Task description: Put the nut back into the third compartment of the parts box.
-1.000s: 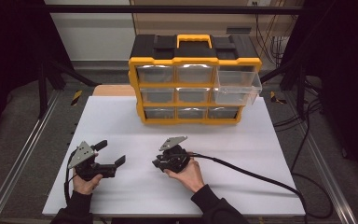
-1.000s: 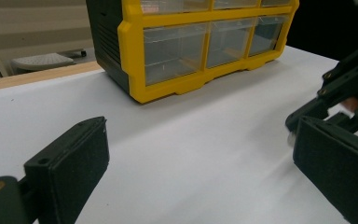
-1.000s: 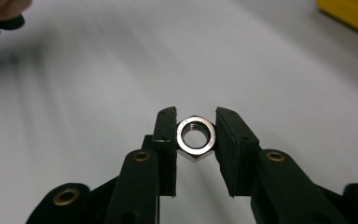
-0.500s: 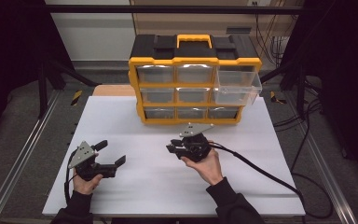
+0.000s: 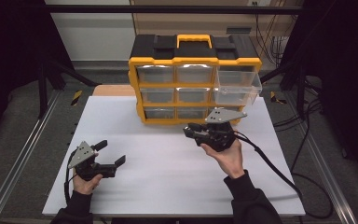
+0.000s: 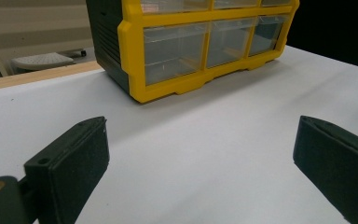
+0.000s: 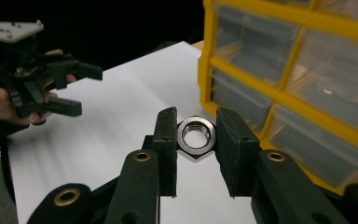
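Now we hold the steel hex nut (image 7: 195,135) clenched in the right hand-held gripper (image 5: 192,131), and the pulled-out drawer (image 5: 237,87) lies up and right of it, while our left hand-held gripper (image 5: 113,154) waits released, far away.

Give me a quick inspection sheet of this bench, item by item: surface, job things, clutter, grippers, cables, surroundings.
Surface: white table, bare in front.
Job's things: steel nut; yellow drawer cabinet at the back, its top right drawer pulled out.
Clutter: nothing seen.
Grippers: right gripper shut on the nut, held up near the cabinet; left gripper open, low over the table, nothing between its jaws.
Cables: black cable trails from the right gripper off the table's right edge.
Surroundings: dark frame rails, grey floor.
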Motion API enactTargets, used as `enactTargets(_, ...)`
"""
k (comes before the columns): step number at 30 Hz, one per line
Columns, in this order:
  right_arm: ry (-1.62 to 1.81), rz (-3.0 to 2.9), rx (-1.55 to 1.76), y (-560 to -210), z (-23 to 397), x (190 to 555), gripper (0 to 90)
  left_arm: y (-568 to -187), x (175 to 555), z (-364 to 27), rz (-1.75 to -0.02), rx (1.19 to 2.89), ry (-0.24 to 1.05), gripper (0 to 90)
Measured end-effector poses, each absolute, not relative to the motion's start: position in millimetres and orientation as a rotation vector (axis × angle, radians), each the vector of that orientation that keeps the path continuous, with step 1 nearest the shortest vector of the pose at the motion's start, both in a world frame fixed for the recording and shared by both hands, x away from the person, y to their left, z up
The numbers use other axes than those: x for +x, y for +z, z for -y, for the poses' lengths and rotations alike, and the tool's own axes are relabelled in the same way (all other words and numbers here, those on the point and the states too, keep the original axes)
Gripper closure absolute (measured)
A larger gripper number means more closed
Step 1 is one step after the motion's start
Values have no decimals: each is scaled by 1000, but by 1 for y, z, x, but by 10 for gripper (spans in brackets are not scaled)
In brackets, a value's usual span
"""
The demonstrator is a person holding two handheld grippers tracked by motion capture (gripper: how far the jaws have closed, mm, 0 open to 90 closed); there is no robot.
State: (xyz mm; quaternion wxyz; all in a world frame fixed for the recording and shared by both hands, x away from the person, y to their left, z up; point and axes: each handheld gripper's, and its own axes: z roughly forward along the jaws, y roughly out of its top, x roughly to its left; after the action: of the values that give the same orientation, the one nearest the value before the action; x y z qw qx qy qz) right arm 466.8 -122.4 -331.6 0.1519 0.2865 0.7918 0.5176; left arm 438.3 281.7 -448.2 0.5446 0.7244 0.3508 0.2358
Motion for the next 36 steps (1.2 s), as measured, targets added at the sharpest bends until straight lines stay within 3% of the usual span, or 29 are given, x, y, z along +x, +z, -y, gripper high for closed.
enactTargets(23,1503,-1996,868,-230,181,472,702,-449,438,-281,-834,1720,556,33)
enactTargets(36,1374,-1905,1031,-214,203,509,703,-449,439,-281,-833,1720,554,33)
